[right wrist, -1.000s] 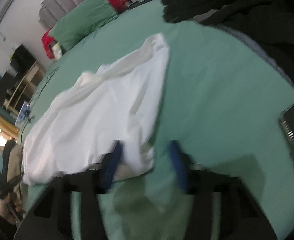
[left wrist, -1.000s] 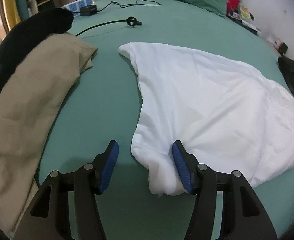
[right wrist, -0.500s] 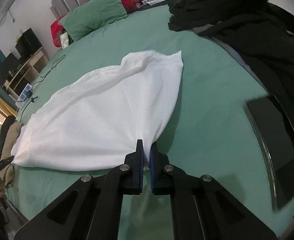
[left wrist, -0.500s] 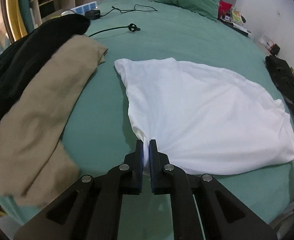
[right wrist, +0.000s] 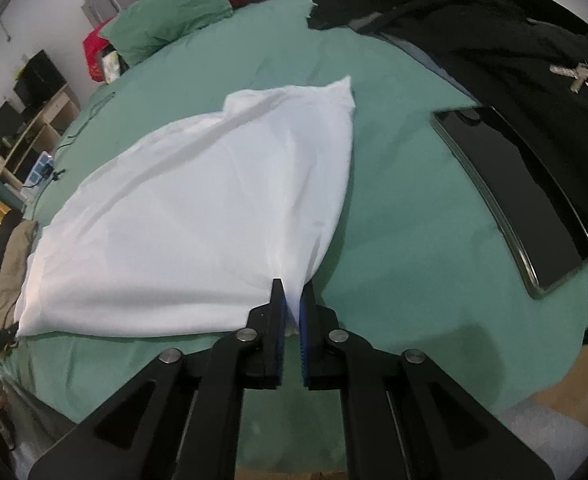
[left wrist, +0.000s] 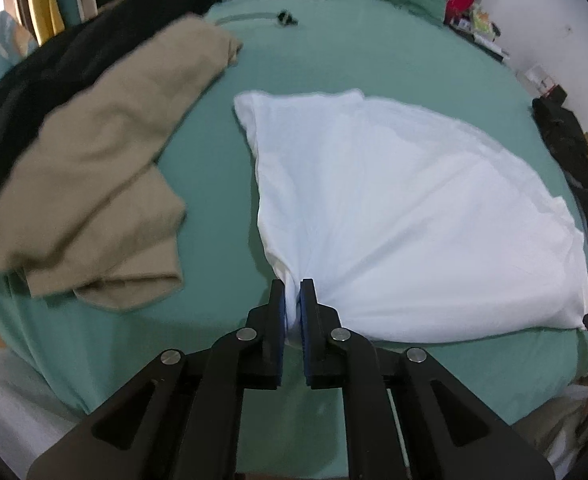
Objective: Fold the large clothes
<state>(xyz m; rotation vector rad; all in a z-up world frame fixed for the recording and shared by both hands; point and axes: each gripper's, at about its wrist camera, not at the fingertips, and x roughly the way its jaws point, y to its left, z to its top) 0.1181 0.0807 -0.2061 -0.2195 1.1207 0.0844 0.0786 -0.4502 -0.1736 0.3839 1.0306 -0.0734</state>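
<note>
A large white garment (left wrist: 393, 200) lies spread on the green bed sheet (left wrist: 333, 48); it also shows in the right wrist view (right wrist: 198, 224). My left gripper (left wrist: 292, 292) is shut on the garment's near left corner, and the cloth fans out from the blue pads. My right gripper (right wrist: 292, 292) is shut on the near right corner. Both corners are lifted and pulled taut toward the bed's near edge. The far end of the garment rests flat on the sheet.
A tan garment (left wrist: 106, 168) and a black garment (left wrist: 54, 80) lie left of the white one. Black clothes (right wrist: 493, 32), a dark tablet (right wrist: 513, 192) and keys (right wrist: 581, 74) lie to the right. A green pillow (right wrist: 166, 20) and a cable (left wrist: 282, 18) lie at the far end.
Both grippers went from open around the corners to shut on them, then drew back and up, pulling the white garment toward the bed's near edge and stretching it.
</note>
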